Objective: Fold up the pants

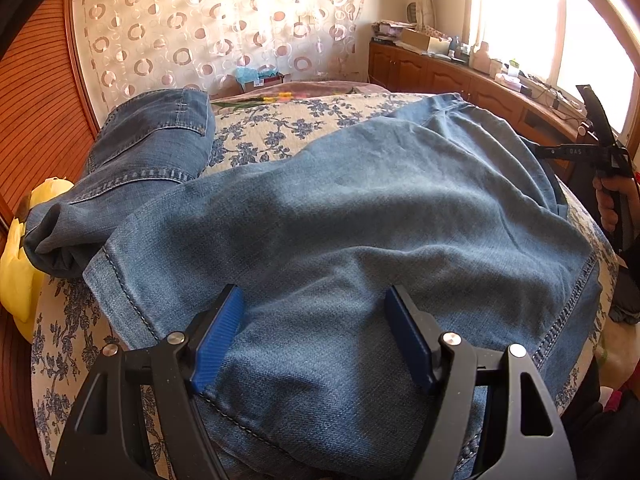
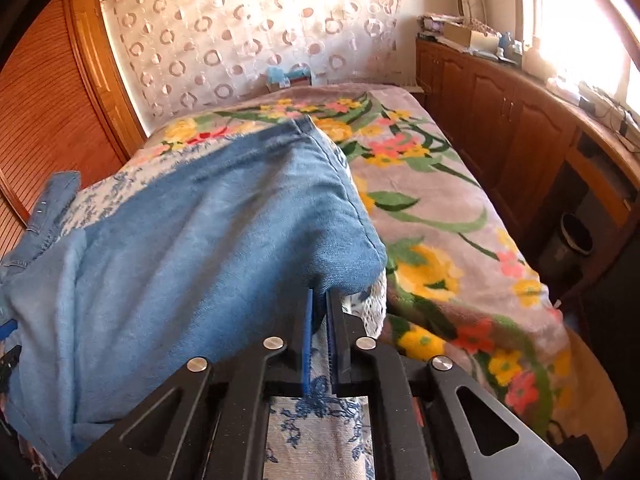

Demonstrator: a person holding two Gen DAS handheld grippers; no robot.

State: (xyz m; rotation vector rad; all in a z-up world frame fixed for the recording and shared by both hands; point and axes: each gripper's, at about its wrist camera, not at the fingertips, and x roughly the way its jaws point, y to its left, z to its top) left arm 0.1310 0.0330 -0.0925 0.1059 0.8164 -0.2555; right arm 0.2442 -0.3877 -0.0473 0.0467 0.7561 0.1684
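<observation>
The jeans (image 1: 340, 216) are spread across the bed (image 1: 256, 128), on the blue-flowered cover, and honestly this looks like early days. One leg lies fairly flat across the middle, the other leg (image 1: 148, 140) is flopped off toward the wardrobe side with its end bunched up by a yellow plush toy (image 1: 16, 248). No tidy fold anywhere that I can see, so I'd say pretty much all the folding is left.

The left tongs (image 1: 314, 332) hang wide over the hem end, blue pads on either side of the denim but not pinching it. The right tongs (image 2: 319, 300) are nearly closed, right at the edge of the jeans; in the right wrist view it looks like a bit of denim edge is caught between the pads, though I can't tell for sure.

My guess: the right side has its hold, the left needs to clamp its end, then the legs get brought together before the lengthwise folds.
</observation>
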